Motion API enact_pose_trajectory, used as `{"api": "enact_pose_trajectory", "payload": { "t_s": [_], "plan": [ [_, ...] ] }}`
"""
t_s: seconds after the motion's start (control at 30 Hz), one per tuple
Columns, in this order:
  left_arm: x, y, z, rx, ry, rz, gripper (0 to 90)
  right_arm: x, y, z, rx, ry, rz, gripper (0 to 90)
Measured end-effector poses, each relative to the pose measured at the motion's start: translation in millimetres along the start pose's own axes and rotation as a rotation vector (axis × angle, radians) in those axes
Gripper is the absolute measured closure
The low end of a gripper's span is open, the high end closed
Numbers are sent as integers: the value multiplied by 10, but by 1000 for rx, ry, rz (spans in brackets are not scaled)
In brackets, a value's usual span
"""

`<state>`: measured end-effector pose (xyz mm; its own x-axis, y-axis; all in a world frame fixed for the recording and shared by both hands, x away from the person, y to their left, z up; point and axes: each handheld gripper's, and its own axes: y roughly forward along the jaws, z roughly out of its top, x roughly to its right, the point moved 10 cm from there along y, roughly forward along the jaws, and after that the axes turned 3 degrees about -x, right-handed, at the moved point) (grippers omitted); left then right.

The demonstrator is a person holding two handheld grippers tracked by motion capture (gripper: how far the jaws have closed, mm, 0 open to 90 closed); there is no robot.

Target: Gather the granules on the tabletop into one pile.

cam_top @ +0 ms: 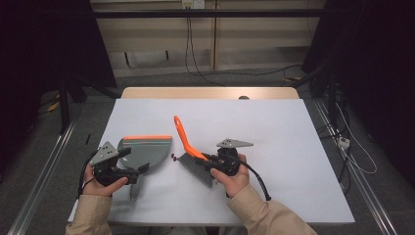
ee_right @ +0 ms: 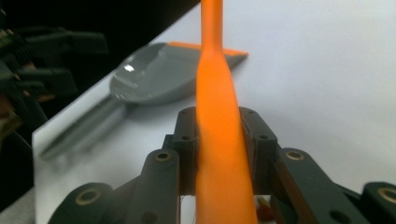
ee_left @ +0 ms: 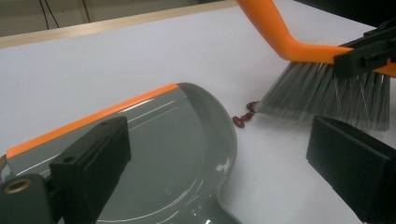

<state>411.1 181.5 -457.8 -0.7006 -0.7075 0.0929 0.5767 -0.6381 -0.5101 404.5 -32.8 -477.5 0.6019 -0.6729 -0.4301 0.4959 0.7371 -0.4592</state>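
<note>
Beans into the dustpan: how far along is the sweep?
Done: the right gripper is shut on the brush; the dustpan lies flat on the table, left gripper at its handle, jaws open. In hand: bristles touch the small cluster of red beans just off the pan's side wall. Left: every bean visible is still on the table; the pan looks empty.

A: Where is room lying open on the table?

B: Toward twelve and three o'clock, bare white surface is stretching wide.

A: What is blocking the middle?

B: The dustpan is sitting at nine, the brush is leaning just beside it, and beans are lying in the narrow gap between them.
</note>
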Motion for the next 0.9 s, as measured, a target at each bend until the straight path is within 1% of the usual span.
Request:
{"api": "enact_pose_trajectory", "payload": {
  "t_s": [0.07,0.17,0.23,0.3,0.4,0.47,0.5,0.57,0.63,0.83,0.9],
  "plan": [
    [1,4,1,1,-1,-2,63,-50,40,40,5,6,16,715],
    [-3,7,1,1,-5,-3,63,-122,136,82,5,7,26,715],
    [-9,5,1,2,-3,-3,63,-146,217,93,-6,1,15,715],
    [-14,3,-2,1,-3,-3,63,-169,297,99,-11,23,29,715],
    [-18,5,-4,1,-7,-3,63,-169,401,108,-14,26,18,715],
    [-19,9,-6,0,-5,-4,63,-137,467,110,-19,27,-3,715],
    [-18,11,-6,0,-6,-4,63,-121,503,109,-19,35,-5,715],
    [-20,11,-7,-1,-4,-3,63,-66,552,122,-11,38,-29,714],
    [-20,11,-6,0,-5,-2,63,-25,564,128,-17,51,-50,713],
    [-12,8,-7,-5,2,-1,63,54,491,110,-24,49,-102,712],
    [-3,8,2,0,1,0,64,90,453,97,-20,64,-106,711]
  ]
}}
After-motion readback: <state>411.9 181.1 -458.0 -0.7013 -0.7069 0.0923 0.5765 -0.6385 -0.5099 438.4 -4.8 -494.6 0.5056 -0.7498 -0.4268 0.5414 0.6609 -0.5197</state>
